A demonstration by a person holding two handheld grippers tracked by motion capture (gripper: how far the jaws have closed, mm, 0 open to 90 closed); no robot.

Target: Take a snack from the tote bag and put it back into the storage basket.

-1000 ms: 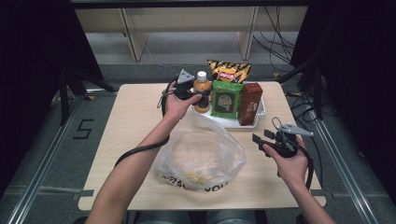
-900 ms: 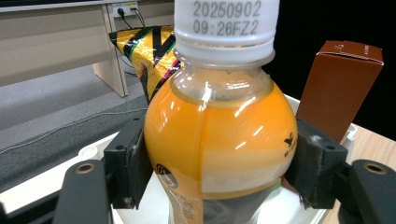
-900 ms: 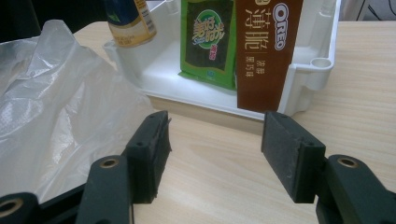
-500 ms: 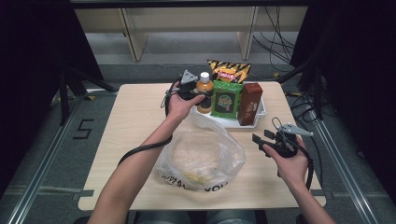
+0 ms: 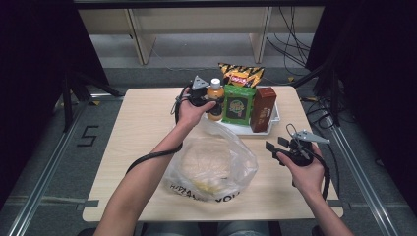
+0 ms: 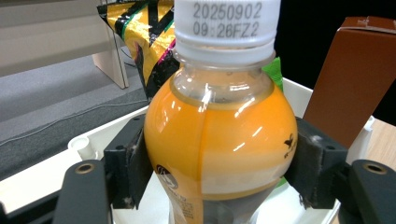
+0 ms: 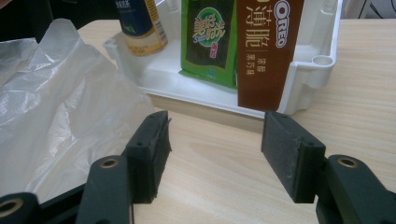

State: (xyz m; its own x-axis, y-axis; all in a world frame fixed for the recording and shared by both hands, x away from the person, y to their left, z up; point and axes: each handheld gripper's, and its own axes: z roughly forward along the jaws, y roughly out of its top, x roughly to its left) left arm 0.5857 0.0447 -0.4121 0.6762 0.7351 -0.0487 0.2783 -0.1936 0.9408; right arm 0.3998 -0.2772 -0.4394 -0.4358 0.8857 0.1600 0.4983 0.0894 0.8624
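Juice bottle (image 6: 219,140) stands upright in the white tray (image 5: 241,129), clamped at its belly by the left hand-held gripper (image 5: 205,98), while the right hand-held gripper (image 7: 215,144) gapes empty.

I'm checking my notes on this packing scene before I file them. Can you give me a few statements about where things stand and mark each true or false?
1. The left gripper has its pads against the sides of the orange juice bottle with a white cap. True.
2. The right gripper holds the brown Oreo box. False: its jaws stand open over bare table, and the box stands in the white plastic tray.
3. The clear plastic bag lies on the light wooden table, between the person's arms. True.
4. The green snack packet lies inside the bag. False: it stands in the tray, between the bottle and the box.
5. The bottle's cap is off. False: it is on.
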